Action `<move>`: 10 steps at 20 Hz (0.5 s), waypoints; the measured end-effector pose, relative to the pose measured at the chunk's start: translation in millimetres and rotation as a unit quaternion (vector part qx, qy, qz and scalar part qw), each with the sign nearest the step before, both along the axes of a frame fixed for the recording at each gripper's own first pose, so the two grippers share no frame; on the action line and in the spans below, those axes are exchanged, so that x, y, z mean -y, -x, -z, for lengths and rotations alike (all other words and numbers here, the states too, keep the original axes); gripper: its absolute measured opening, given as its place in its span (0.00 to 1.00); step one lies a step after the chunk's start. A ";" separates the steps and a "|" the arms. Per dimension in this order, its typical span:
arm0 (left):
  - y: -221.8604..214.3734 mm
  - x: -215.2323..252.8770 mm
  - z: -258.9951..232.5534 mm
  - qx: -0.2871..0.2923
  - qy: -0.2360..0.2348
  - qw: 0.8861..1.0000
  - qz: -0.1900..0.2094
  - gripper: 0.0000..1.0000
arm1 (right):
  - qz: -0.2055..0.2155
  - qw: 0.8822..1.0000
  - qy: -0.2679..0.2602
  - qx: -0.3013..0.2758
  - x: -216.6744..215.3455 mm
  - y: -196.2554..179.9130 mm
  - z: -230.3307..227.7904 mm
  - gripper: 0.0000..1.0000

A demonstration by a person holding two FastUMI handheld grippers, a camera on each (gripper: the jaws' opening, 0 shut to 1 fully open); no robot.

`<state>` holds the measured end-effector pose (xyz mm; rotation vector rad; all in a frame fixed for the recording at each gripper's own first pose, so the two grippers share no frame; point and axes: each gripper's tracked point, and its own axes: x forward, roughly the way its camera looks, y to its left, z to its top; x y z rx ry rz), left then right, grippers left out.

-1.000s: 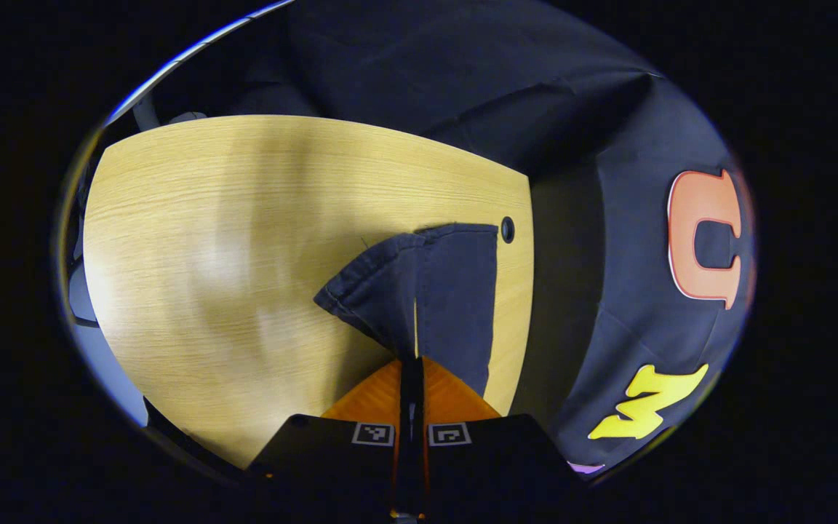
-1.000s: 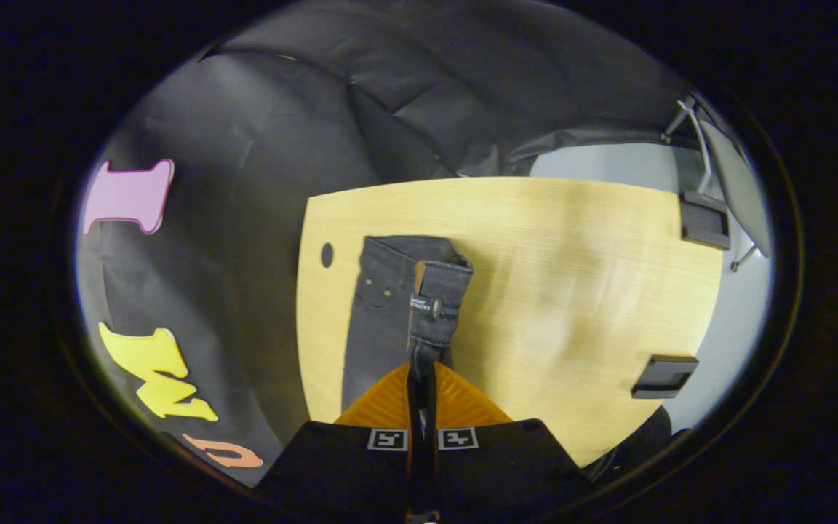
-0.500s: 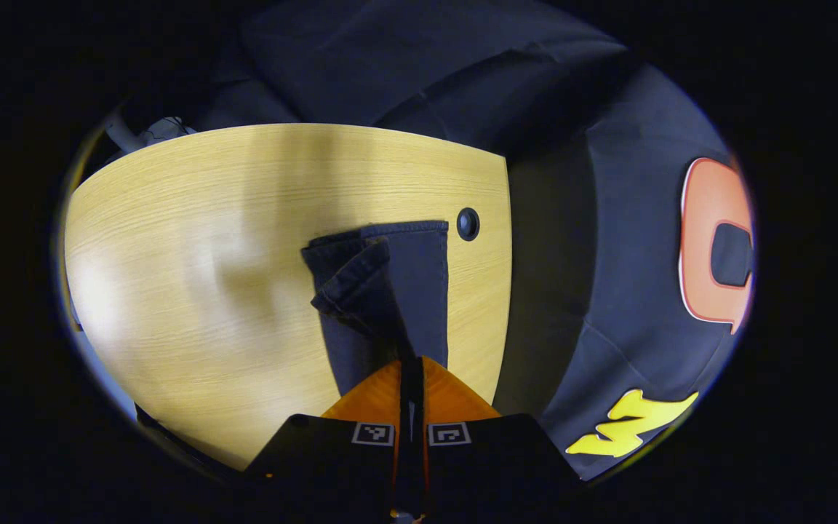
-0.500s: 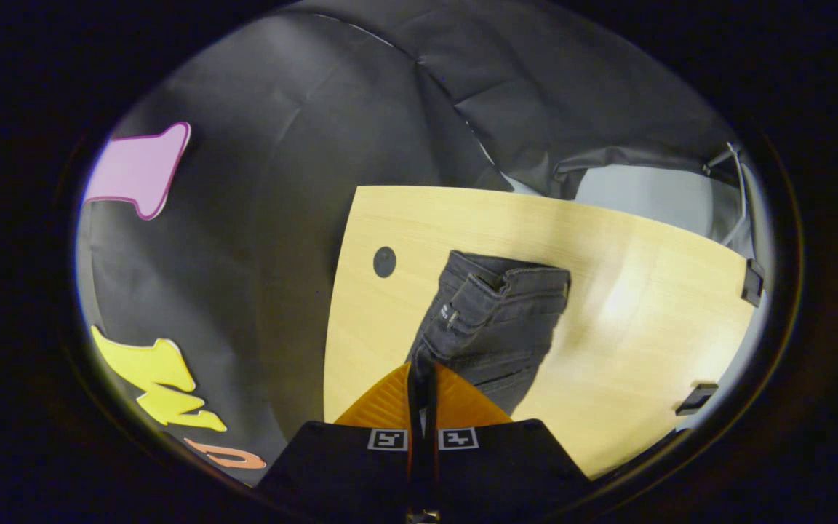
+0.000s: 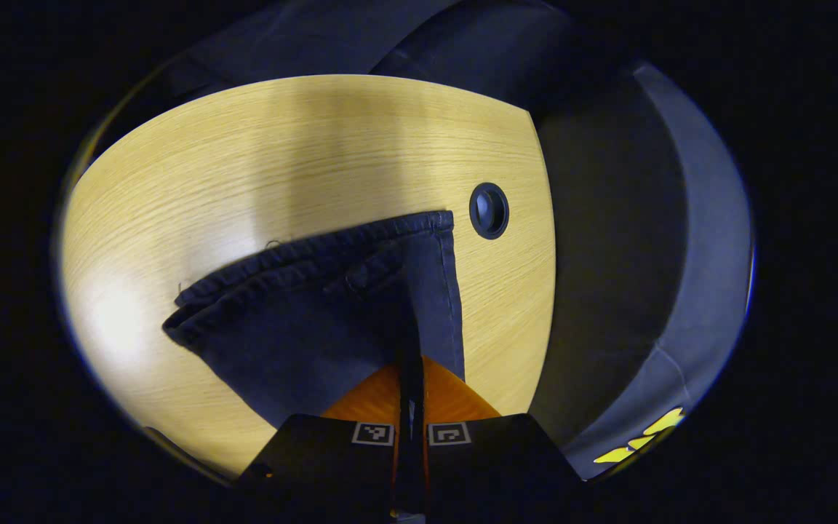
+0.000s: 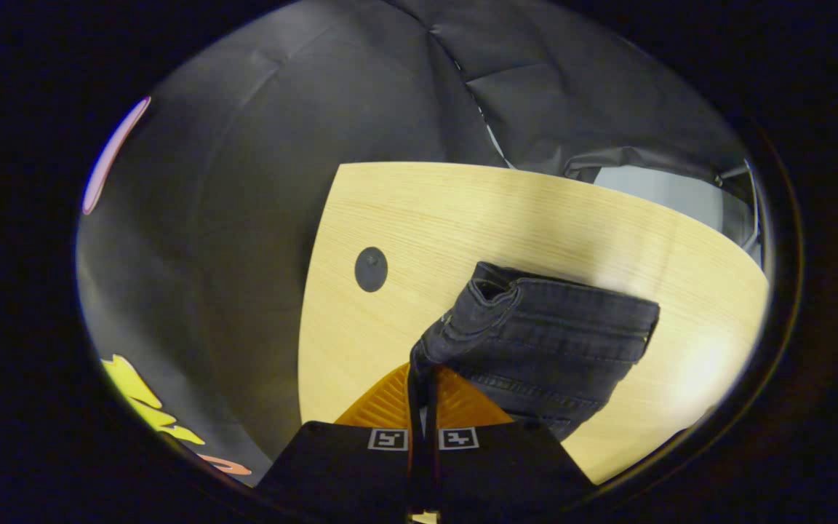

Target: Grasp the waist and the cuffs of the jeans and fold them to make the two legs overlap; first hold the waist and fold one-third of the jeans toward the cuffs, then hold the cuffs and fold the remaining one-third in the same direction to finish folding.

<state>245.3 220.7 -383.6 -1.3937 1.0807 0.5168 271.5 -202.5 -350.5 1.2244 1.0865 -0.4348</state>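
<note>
We find the left hand-held gripper point(image 5: 410, 364) closed tight on the cuff end of the jeans point(image 5: 317, 306), which lie on the bench point(image 5: 244, 160) beside a round grommet point(image 5: 489, 210). The right hand-held gripper point(image 6: 423, 375) is likewise clamped on the waistband — its contact point partly masked by bunched denim. The stretch of jeans nearest each camera is hidden behind its gripper's body.

Both views low over table point(image 5: 259, 145)
</note>
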 end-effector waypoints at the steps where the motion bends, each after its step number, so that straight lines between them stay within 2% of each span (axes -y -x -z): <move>1: -1.1 2.8 5.5 -0.006 -0.003 1.000 0.013 0.04 | -0.005 1.000 -0.001 -0.005 0.6 -0.9 5.4 0.01; 3: -3.1 0.5 11.5 -0.013 -0.014 0.999 0.029 0.07 | -0.002 1.000 -0.005 -0.005 0.1 -5.4 14.8 0.00; 4: -5.3 0.7 13.4 -0.013 -0.017 0.999 0.031 0.13 | 0.001 1.000 -0.010 -0.002 -0.2 -7.2 17.0 0.04; 5: -9.6 1.6 11.9 -0.010 -0.018 0.999 0.035 0.25 | 0.004 1.000 -0.014 0.003 -1.3 -10.6 17.9 0.10; 7: -22.2 3.9 2.7 0.007 -0.025 0.999 0.039 0.34 | -0.001 1.000 -0.009 0.011 -0.8 -10.2 15.0 0.17; 8: -26.4 3.4 -4.8 0.009 -0.037 0.998 0.045 0.50 | -0.006 1.000 -0.004 0.020 2.3 -10.6 8.6 0.20; 10: -31.4 -0.9 -14.3 0.000 -0.074 0.995 0.060 0.82 | -0.023 0.999 0.015 0.037 5.6 -6.4 -2.3 0.49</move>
